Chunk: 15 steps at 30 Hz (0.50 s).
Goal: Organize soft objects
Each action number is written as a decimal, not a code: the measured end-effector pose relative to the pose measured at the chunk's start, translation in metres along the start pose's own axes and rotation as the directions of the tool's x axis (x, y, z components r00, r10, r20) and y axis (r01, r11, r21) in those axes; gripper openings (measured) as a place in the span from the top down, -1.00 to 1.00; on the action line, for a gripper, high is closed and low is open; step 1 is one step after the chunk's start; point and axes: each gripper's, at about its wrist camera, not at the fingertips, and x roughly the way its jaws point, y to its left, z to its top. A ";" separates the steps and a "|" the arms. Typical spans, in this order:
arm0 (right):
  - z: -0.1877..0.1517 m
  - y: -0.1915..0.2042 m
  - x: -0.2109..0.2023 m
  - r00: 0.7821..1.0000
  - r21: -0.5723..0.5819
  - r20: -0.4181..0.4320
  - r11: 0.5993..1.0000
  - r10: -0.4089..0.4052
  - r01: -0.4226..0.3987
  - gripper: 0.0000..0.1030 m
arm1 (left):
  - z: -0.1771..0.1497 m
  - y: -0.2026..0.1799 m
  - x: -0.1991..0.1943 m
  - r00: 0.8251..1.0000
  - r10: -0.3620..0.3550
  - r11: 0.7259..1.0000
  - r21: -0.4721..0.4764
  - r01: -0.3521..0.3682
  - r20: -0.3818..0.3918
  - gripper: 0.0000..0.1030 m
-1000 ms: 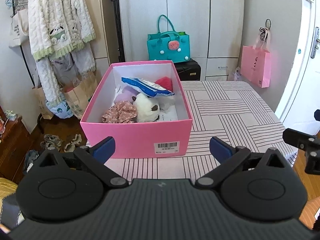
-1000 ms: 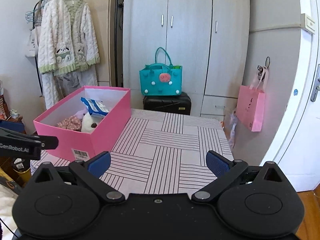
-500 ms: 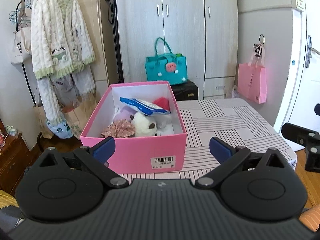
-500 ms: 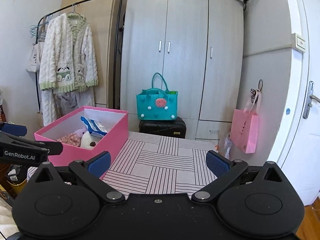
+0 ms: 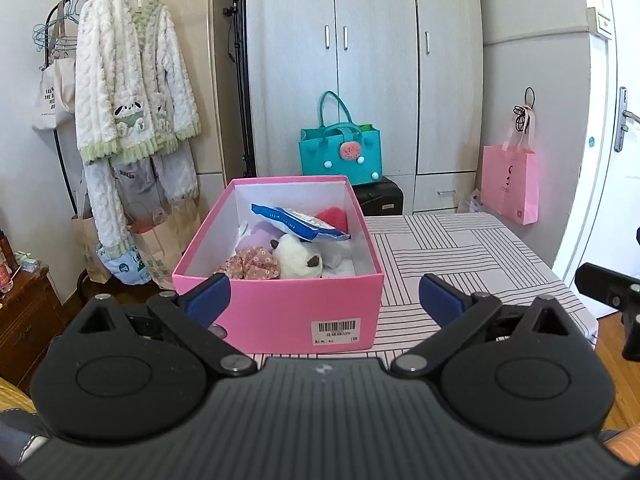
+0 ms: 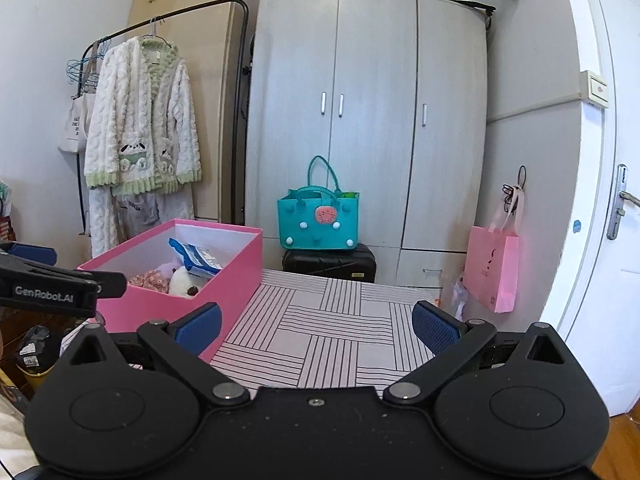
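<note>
I have both tools backed off from the table and neither is carrying anything. My left gripper has its fingers spread wide with nothing between them, and my right gripper is just as splayed and bare.

The soft things all sit inside the pink box, which from the left wrist fills the view at 12 o'clock and from the right wrist lies off at about 10 o'clock. In it I can pick out a white plush toy, a floral scrunchie touching it on the 9 o'clock side, something lilac behind, a red piece at the back, and a blue-and-white packet lying across the top. The striped tabletop to the right of the box shows nothing loose, so I judge the sorting close to done (or done).

The risks I see: the packet rests slanted on the pile, so a careless reach in could tip it out. The box stands close to the table's near and left edges; a nudge from my left tool could push it off. The two tools are also near each other, so a quick swing could knock them together.
</note>
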 end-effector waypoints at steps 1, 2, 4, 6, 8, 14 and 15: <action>0.000 0.000 0.001 1.000 0.004 -0.002 1.000 -0.002 0.002 -0.99 | 0.000 0.000 0.000 1.000 0.000 1.000 0.002 0.000 -0.002 -0.98; 0.000 0.000 0.002 1.000 0.009 -0.006 1.000 -0.003 0.003 -0.99 | -0.001 0.000 0.000 1.000 -0.003 1.000 0.005 0.003 -0.005 -0.98; 0.000 -0.001 0.005 1.000 0.021 -0.021 1.000 -0.007 0.007 -0.99 | -0.003 0.001 0.001 0.999 -0.025 1.000 0.013 0.025 -0.021 -0.98; 0.000 -0.002 0.007 0.999 0.034 -0.030 0.999 -0.011 0.013 -0.99 | -0.004 0.001 0.001 0.999 -0.030 0.999 0.014 0.031 -0.034 -0.98; -0.002 -0.003 0.006 0.999 0.044 -0.033 0.999 -0.012 0.013 -0.99 | -0.005 0.001 0.002 0.999 -0.021 1.000 0.021 0.022 -0.037 -0.98; -0.005 -0.003 0.005 0.999 0.042 -0.035 0.999 -0.014 0.016 -0.99 | -0.008 0.005 0.002 0.998 -0.024 1.000 0.008 0.024 -0.050 -0.98; -0.005 -0.002 0.004 0.999 0.038 -0.034 0.999 -0.015 0.016 -0.99 | -0.008 0.005 0.002 0.999 -0.021 1.000 0.011 0.021 -0.048 -0.98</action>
